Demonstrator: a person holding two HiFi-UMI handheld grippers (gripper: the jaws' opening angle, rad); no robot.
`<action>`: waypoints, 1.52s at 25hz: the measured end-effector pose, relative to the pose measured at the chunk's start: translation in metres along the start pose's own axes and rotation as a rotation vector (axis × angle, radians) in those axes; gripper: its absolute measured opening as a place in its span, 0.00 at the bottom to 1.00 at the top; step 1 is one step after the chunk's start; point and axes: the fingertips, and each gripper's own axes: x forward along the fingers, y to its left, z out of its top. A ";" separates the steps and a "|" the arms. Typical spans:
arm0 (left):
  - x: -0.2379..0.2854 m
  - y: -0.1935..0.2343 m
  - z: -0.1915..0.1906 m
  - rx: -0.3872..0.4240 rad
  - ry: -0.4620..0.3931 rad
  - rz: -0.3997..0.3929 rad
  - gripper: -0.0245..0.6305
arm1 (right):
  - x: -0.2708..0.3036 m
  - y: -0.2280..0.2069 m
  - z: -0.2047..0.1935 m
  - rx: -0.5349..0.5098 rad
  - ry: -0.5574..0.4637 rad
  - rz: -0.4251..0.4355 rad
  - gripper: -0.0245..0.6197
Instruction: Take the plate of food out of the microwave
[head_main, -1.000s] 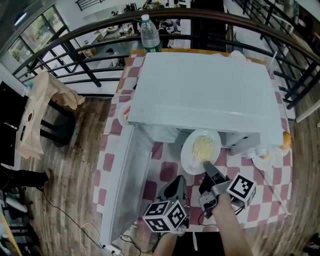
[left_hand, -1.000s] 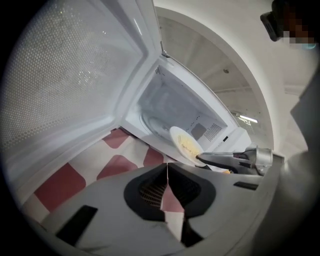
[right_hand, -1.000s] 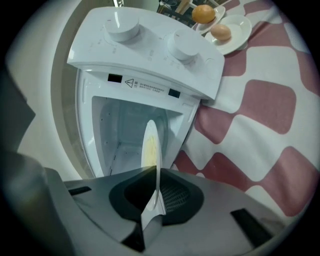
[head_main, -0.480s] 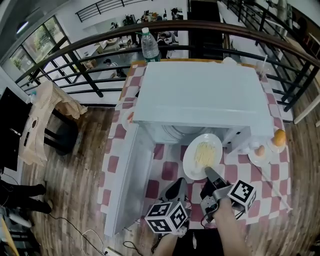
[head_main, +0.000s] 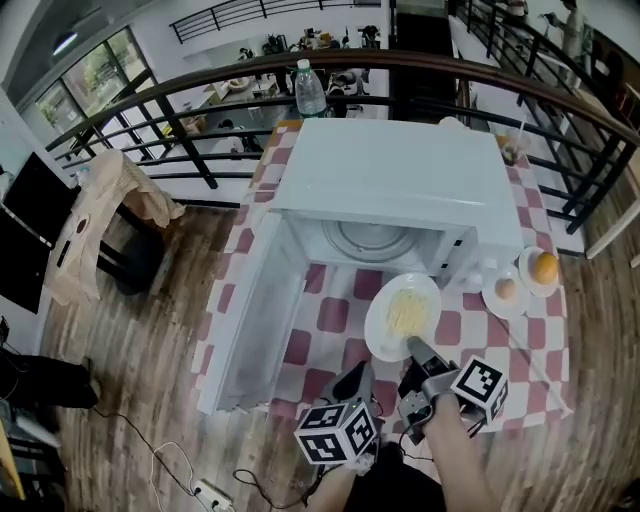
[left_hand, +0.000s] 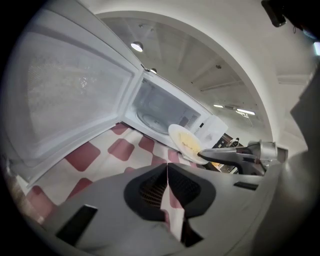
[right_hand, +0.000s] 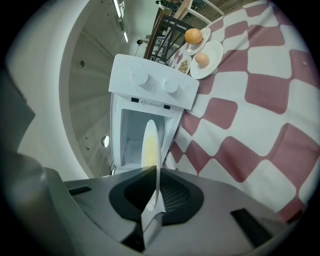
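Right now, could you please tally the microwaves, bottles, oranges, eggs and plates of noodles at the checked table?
microwave: 1
water bottle: 1
orange: 1
egg: 1
plate of noodles: 1
Total: 5

There is one microwave (head_main: 400, 190) at the centre of the head view, with one plate (head_main: 380, 330) of food just below it. At centre right are two saucers, one (head_main: 495, 305) bearing one egg (head_main: 506, 289) and the other (head_main: 556, 285) one orange (head_main: 545, 267). One bottle (head_main: 309, 90) stands at top centre, one power strip (head_main: 205, 492) lies at lower left, and at the bottom are two grippers, left (head_main: 352, 380) and right (head_main: 413, 346), with two marker cubes (head_main: 335, 432) (head_main: 480, 385).
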 end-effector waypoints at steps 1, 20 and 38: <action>-0.005 -0.003 -0.005 0.002 0.005 0.004 0.06 | -0.006 -0.001 -0.002 -0.001 0.003 -0.002 0.09; -0.074 -0.037 -0.053 0.004 -0.031 0.036 0.06 | -0.081 -0.009 -0.042 -0.020 0.055 0.075 0.09; -0.095 -0.038 -0.056 0.010 -0.062 0.050 0.06 | -0.097 -0.009 -0.056 -0.010 0.069 0.090 0.09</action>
